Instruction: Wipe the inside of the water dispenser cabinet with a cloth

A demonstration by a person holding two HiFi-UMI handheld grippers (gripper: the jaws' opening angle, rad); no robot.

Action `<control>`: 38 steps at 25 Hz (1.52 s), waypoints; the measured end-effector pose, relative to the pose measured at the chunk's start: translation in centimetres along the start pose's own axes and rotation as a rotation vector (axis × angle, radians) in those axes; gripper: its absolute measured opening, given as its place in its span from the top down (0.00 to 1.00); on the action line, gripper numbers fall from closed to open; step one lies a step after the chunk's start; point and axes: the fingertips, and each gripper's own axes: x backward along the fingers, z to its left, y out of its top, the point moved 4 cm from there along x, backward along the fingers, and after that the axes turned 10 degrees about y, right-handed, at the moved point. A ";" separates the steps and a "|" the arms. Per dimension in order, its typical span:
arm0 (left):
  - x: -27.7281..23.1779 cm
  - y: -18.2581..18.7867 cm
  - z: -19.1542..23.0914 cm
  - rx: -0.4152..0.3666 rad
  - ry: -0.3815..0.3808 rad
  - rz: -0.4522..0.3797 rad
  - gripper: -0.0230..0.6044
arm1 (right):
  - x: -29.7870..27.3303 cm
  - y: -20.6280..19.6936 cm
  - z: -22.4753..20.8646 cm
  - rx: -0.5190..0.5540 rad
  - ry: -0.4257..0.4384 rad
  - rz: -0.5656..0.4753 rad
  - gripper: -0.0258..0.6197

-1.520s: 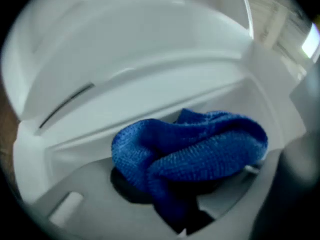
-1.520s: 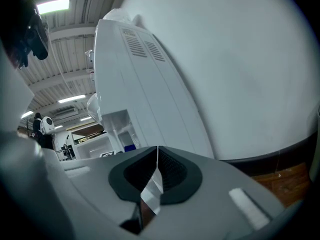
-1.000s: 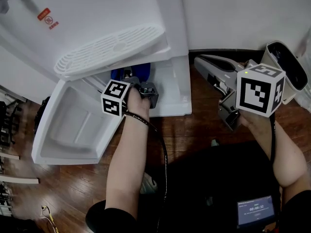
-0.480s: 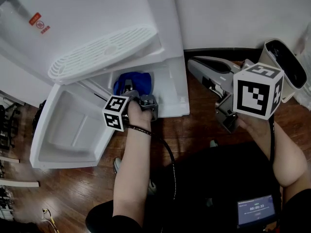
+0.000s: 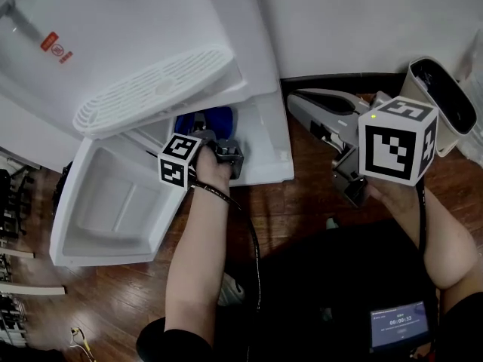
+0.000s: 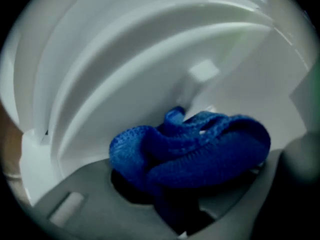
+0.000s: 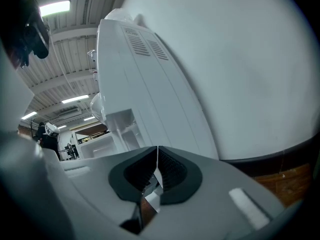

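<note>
The jaws of the left gripper [image 6: 186, 191] are closed partway on the blue cloth [image 6: 195, 149], gripping its lower folds. Those of the right gripper [image 7: 156, 176] are pressed fully together on nothing, idle outside the water dispenser cabinet [image 5: 266, 153], off to its right.

Over the last second the left gripper has sunk a little inside the cabinet, carrying the cloth lower beneath the drip tray [image 5: 155, 89]. That reads as a downward wiping stroke, so the wipe seems to be under way, not finished.

The cloth is pinched at its underside between the jaws and bunches up and forward past their tips. Its front bulge sits close against the cabinet's white back wall, but contact cannot be confirmed.
</note>
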 end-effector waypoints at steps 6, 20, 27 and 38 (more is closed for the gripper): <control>4.6 3.6 -7.3 -0.088 -0.164 -0.144 0.74 | -0.2 -0.3 0.6 0.018 0.017 0.015 0.94; 5.1 4.9 -10.6 -0.832 -0.091 -0.425 0.74 | -0.3 -0.3 1.1 0.002 0.059 0.014 0.94; 4.2 -0.8 -15.2 -1.191 -0.250 -0.357 0.73 | 0.3 0.3 0.0 -0.005 0.010 -0.017 0.94; 13.1 -4.8 -11.4 -1.278 -0.434 -0.167 0.73 | 0.2 -1.3 -0.5 0.049 -0.036 0.055 0.94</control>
